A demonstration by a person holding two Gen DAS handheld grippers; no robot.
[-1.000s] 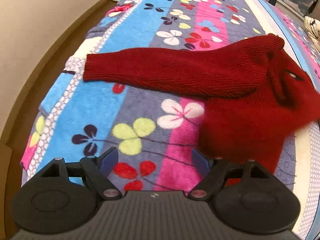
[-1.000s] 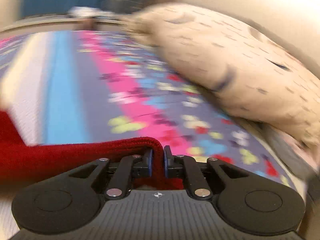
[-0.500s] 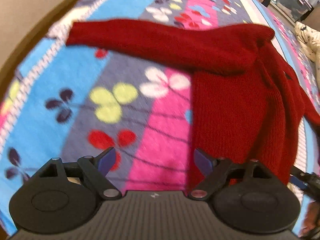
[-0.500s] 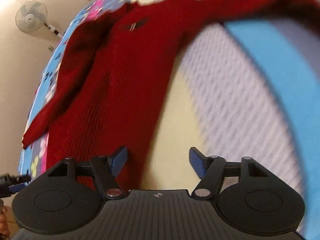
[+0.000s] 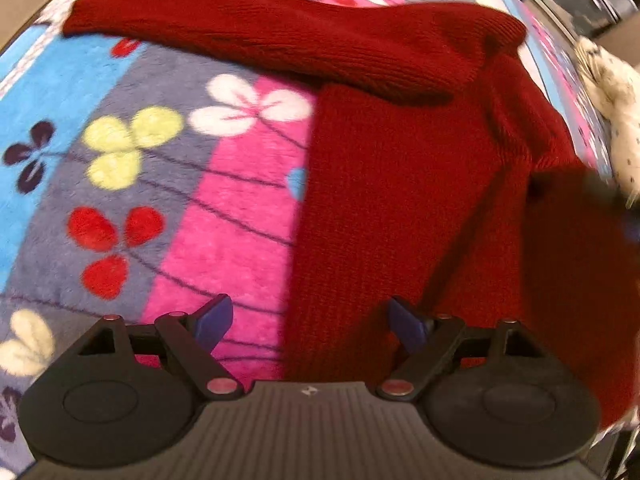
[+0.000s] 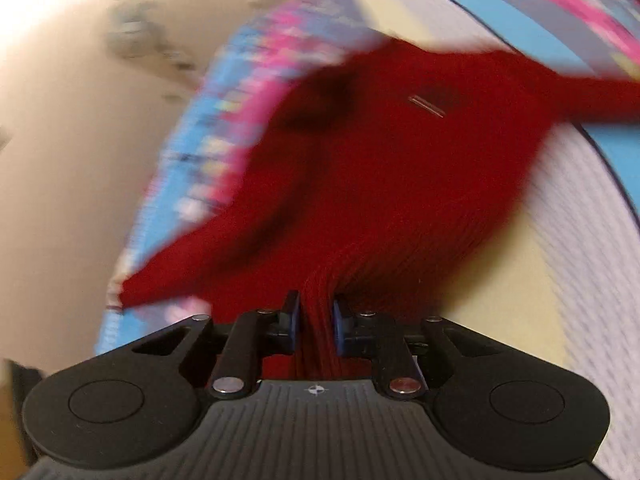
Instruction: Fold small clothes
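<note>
A red knitted sweater [image 5: 400,184] lies spread on the flowered blanket [image 5: 224,240], one sleeve stretched out to the upper left. My left gripper [image 5: 308,320] hovers open low over the sweater's left side edge, which runs between the two fingers without touching them. In the right wrist view the sweater [image 6: 380,160] fans out ahead, much blurred. My right gripper [image 6: 315,312] is closing its jaws, and a bunched ridge of the sweater's lower edge is pinched between the blue pads.
A white spotted cushion [image 5: 612,92] lies at the blanket's right side. Beyond the sweater the bed's edge falls away to a beige wall [image 6: 60,160] with a blurred standing fan [image 6: 132,36]. Pale striped blanket [image 6: 580,220] stretches to the right of the sweater.
The left gripper has sunk closer to the sweater's side edge, still open. The right gripper let go of the sleeve, swung round to the sweater's lower edge and closed on the fabric there.
</note>
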